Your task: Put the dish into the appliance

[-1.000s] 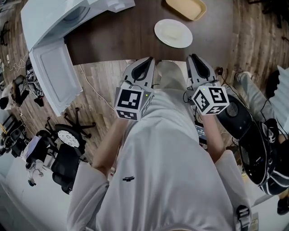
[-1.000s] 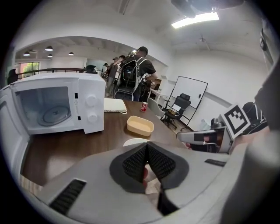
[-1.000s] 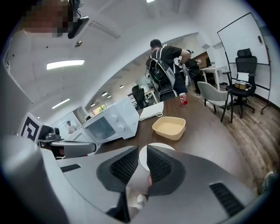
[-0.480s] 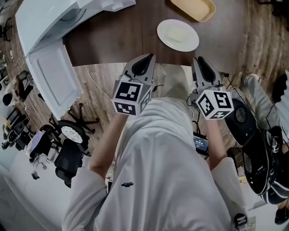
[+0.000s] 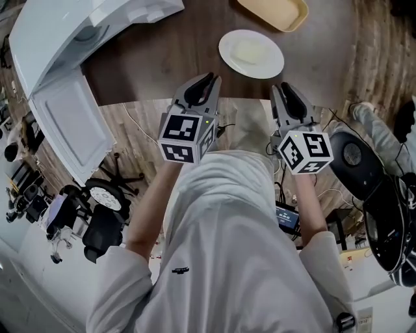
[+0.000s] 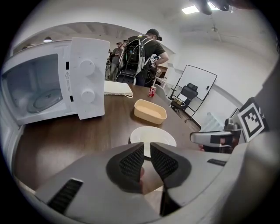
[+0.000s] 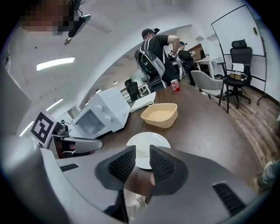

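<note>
Dish (image 5: 251,53) on dark table (image 5: 162,58), plank floor (image 5: 380,52)

Microwave (image 5: 55,36) cut off by head view's top edge, cavity mostly out of sight there. Tan tray (image 5: 273,12) clipped at top edge. Plate (image 6: 153,133) near rim hidden in left gripper view. Red can (image 6: 152,91) print too small to read.

1. Left hand-held gripper (image 6: 146,152): the jaws have just been opening and stand a narrow gap apart, with nothing between them.
2. White plate (image 6: 153,134): lies empty on the dark worktop (image 6: 65,140), just beyond the jaw tips.
3. Beige tray (image 6: 150,111): sits behind the plate, apart from it.
4. Microwave oven (image 6: 57,85): stands at far left, its cavity open to view.
5. Red can (image 6: 152,91) and folded white cloth (image 6: 117,88): rest at the far end of the worktop.
</note>
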`<state>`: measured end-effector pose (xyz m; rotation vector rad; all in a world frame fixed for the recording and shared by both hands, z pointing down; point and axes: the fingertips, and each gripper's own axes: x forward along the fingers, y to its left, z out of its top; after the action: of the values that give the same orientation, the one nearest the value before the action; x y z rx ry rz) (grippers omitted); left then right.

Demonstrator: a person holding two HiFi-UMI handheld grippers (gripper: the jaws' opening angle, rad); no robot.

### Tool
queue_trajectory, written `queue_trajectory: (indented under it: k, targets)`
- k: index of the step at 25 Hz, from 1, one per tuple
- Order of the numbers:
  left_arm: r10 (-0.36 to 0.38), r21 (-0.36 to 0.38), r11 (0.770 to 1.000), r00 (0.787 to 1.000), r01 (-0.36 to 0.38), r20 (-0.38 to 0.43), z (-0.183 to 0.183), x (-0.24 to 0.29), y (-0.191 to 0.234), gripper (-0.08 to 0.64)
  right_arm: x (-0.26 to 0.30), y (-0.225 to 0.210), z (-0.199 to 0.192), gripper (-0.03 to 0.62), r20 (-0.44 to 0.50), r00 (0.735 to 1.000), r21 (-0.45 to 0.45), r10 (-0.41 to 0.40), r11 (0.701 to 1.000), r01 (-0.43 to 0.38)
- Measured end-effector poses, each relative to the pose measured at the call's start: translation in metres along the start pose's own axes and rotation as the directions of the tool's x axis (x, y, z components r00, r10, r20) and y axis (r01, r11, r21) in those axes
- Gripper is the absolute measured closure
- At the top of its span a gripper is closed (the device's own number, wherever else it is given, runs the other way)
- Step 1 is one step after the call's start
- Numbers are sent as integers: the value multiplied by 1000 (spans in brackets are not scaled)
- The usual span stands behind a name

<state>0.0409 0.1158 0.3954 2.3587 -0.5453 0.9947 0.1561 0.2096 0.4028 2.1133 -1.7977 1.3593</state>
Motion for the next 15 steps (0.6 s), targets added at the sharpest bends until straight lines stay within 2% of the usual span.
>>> queue_trajectory:
  k: [6,9,15]
  targets:
    - [-10,8,1000,1000,10,-23,-7,18,4,466,11,-15,-3,508,-15,1000,4,-20,1000,20]
    - [-26,9,1000,999,26,-29,-11,27,5,418,15,-23,-7,503,-27,999,10,-33,999,33]
    - [-31,-2,1000,998,31,-46,-11,46,15,403,26,-35,-14,503,-49,998,19,-47,999,48]
